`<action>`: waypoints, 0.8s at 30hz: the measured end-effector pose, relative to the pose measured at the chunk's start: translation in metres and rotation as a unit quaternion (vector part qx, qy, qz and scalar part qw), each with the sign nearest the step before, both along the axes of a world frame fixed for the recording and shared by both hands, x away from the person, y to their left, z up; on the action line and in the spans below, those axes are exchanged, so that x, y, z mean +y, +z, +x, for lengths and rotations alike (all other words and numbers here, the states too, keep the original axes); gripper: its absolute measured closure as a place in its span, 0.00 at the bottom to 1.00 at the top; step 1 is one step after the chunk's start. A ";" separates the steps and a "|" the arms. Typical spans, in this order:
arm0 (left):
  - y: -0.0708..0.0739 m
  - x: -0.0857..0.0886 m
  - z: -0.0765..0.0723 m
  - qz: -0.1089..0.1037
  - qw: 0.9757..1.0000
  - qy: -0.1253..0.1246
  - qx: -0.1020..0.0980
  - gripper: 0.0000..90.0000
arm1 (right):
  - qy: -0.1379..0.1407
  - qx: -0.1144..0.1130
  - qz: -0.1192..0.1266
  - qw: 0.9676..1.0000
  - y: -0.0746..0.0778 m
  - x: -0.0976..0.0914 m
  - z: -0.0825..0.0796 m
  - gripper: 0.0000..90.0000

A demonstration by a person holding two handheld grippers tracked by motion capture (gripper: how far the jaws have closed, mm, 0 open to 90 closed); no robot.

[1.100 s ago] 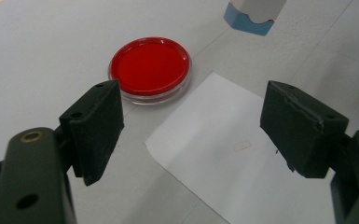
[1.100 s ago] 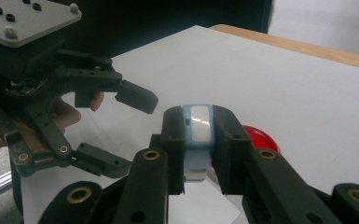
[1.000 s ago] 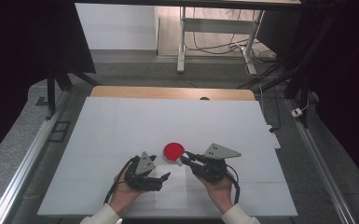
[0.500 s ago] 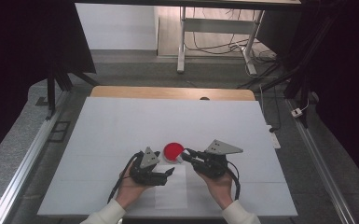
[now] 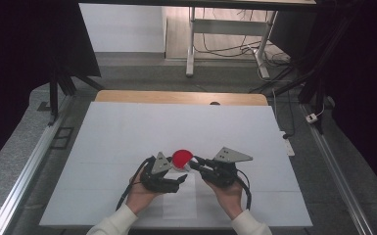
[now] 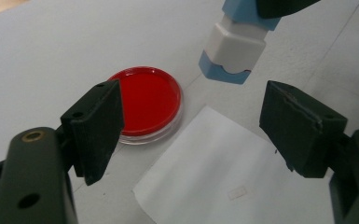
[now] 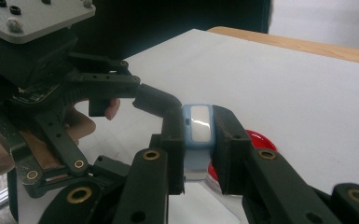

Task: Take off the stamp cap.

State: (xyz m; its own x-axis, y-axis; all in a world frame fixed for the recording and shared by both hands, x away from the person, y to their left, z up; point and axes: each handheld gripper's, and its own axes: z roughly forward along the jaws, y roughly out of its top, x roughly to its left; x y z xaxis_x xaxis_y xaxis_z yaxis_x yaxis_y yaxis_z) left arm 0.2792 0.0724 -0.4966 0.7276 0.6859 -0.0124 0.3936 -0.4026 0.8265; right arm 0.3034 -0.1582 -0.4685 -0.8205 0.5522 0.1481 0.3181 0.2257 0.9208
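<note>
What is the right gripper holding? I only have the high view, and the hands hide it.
Observer: A small blue and white block, clamped between the right gripper fingers.
Operator: And the left gripper?
Observer: The left gripper is open, nothing between its fingers.
Operator: What lies under it?
Observer: A sheet of white paper, beside the red dish, with the block hanging just above.

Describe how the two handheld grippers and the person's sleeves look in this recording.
Both the left gripper and the right gripper are black linkage frames with brass-coloured pivot pins and thick, blocky black pads. Each carries a grey three-cornered plate with small screws on top, and a black cable trails back from each towards the person. The sleeves are white, ending at the wrists.
</note>
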 end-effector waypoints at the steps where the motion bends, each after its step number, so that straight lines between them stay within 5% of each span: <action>1: 0.000 0.000 0.001 0.000 1.000 0.000 0.000 0.25 | -0.002 0.000 0.000 1.000 0.000 0.000 0.000 0.83; 7: -0.002 -0.005 0.002 -0.009 1.000 -0.014 0.000 0.25 | -0.010 0.005 0.003 1.000 -0.004 0.000 -0.003 0.83; 24: -0.004 -0.015 -0.001 0.018 1.000 -0.014 -0.018 0.29 | -0.022 0.011 0.020 0.999 -0.002 0.003 -0.007 0.83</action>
